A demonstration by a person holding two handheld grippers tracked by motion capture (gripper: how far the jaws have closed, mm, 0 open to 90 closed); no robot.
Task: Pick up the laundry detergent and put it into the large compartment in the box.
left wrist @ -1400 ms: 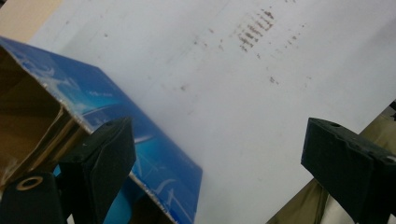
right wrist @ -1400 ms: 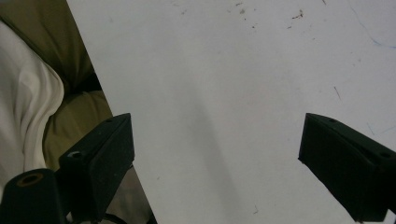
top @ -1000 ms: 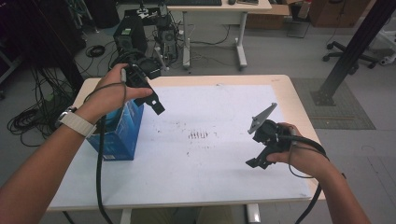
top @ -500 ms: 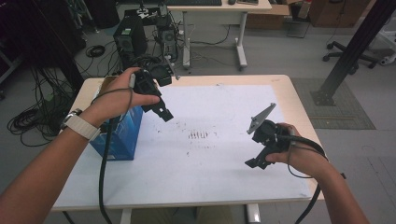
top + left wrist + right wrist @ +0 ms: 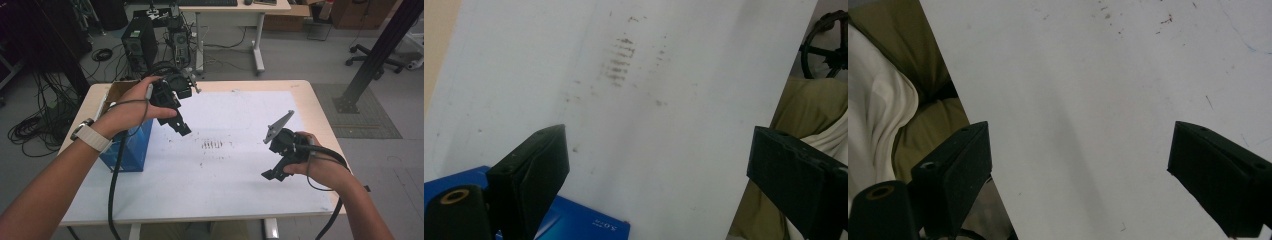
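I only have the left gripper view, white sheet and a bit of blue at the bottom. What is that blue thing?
Observer: A blue box standing open at the table's left edge, in the high view.
Operator: Where's the left hand-held gripper relative to it?
Observer: The left hand-held gripper hangs just right of the box, above the white sheet, jaws apart, holding nothing.
Operator: And the other one?
Observer: The right hand-held gripper hovers near the sheet's right side, open and empty.

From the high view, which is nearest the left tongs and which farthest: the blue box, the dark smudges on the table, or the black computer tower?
1. Blue box: just below the left tongs, at the table's left edge.
2. Smudges: mid-table, to their right.
3. Computer tower: on the floor beyond the table.
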